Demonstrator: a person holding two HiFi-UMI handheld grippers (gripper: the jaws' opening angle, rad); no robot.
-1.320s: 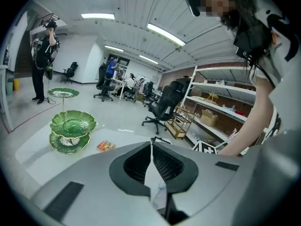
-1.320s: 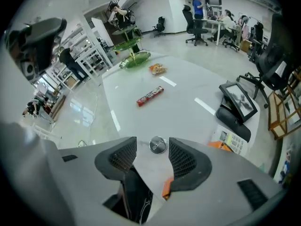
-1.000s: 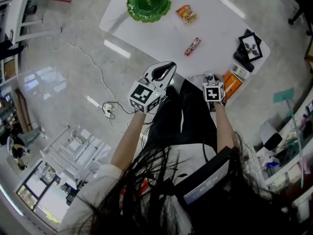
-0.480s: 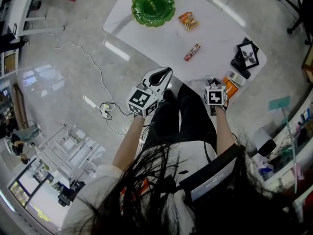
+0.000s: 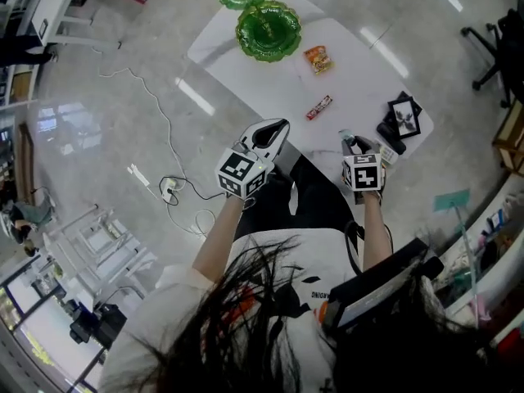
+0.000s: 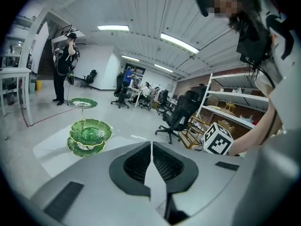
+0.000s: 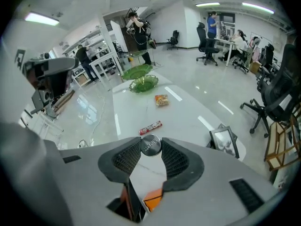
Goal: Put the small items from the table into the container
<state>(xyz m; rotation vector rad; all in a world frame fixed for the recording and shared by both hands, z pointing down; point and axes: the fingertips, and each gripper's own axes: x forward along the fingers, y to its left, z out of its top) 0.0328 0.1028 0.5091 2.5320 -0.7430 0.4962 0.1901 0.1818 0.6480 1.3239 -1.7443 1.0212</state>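
Both at the near table (image 5: 360, 76) edge, open tabletop ahead: left gripper (image 6: 150, 147) jaws together, right gripper (image 7: 150, 149) pinching silver disc (image 7: 151, 145).

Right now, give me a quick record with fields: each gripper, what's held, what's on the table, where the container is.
left gripper: shut, nothing between the jaws
right gripper: shut on round silver-capped item
table items: red candy bar; orange snack packet; picture frame
container: green tiered dish, at the table's far end
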